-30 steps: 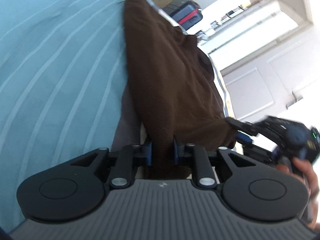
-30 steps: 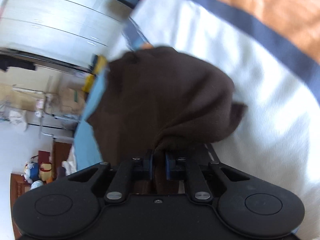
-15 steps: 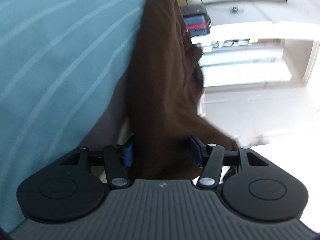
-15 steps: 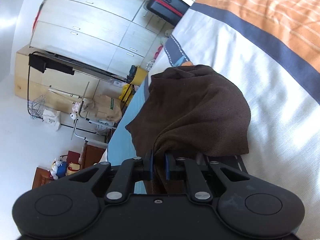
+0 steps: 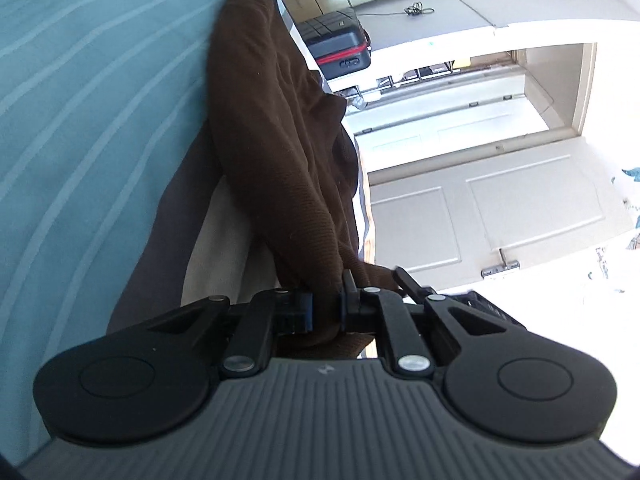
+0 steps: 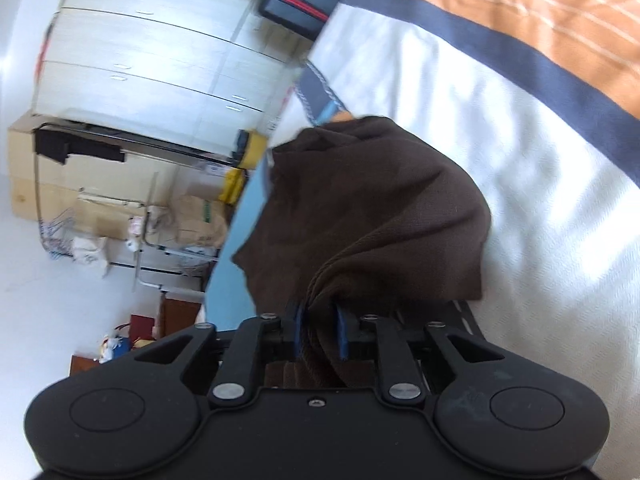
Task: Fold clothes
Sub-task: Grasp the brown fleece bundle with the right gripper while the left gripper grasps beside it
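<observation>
Both grippers, left (image 5: 326, 308) and right (image 6: 319, 330), pinch the brown garment (image 5: 276, 128) between their fingers. It hangs bunched over the bed (image 6: 500, 152), along the teal sheet (image 5: 88, 120).

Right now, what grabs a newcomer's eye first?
The brown garment, bunched and pinched in both grippers: left gripper and right gripper each shut on its fabric. Behind it lie teal striped bedding and a white, navy and orange blanket.
</observation>
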The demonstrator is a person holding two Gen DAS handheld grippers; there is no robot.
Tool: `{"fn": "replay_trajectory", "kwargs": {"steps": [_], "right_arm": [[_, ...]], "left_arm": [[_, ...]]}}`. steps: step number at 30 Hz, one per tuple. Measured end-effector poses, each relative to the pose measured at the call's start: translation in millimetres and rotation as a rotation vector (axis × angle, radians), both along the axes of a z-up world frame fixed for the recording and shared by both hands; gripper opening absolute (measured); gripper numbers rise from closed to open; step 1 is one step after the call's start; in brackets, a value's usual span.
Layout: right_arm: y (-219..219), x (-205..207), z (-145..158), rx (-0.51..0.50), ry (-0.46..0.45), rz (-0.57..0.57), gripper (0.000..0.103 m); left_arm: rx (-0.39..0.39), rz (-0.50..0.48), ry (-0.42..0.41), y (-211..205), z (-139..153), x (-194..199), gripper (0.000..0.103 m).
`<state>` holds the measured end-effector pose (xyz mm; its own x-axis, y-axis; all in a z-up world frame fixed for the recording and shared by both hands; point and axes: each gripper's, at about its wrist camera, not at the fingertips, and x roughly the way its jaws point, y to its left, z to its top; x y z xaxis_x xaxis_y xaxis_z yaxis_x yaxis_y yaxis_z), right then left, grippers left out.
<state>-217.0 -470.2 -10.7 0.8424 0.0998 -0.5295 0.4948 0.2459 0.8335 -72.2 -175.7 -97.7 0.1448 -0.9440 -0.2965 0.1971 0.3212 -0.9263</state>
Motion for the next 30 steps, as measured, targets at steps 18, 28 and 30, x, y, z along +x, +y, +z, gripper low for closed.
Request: {"fn": "replay_trajectory", "kwargs": {"steps": [18,28,30], "right_arm": [[7,26,-7,-0.216,0.229,0.011,0.012],[45,-20,59,-0.41,0.076,0.017,0.011],[53,-34,72,-0.425,0.045,0.014,0.011]], "left_arm": [[0.328,-0.09,-0.191,-22,14,-11,0.011],[0.297,-0.06,-0.313,19,106,-31,0.011],[0.299,-0.089,-0.292,25,120,-36,0.011]]}}
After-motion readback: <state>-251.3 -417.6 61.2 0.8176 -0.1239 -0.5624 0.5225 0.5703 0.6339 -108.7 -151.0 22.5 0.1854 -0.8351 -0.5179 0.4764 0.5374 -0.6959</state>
